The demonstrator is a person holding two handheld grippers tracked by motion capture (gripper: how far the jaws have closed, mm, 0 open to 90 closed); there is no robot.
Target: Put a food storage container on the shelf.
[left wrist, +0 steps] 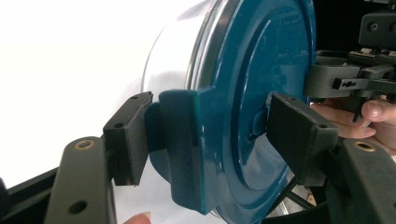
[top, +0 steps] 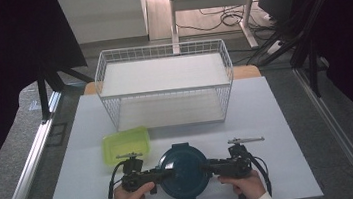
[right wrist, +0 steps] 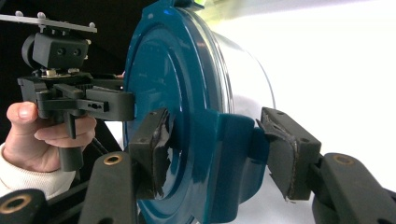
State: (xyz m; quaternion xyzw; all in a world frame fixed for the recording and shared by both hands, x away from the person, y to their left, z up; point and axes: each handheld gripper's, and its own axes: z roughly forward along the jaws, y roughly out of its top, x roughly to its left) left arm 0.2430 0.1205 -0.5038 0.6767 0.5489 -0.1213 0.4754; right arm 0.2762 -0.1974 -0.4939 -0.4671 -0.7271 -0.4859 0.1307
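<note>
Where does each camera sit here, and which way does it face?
High view: above the table's near edge, facing forward and down on the round blue-lidded container, green tub and wire rack; forearms and both hands show.
Left gripper view: on the left gripper, looking along its jaws at the lid's side clip.
Right gripper view: on the right gripper, facing the opposite clip.
Each gripper view shows the other gripper.
</note>
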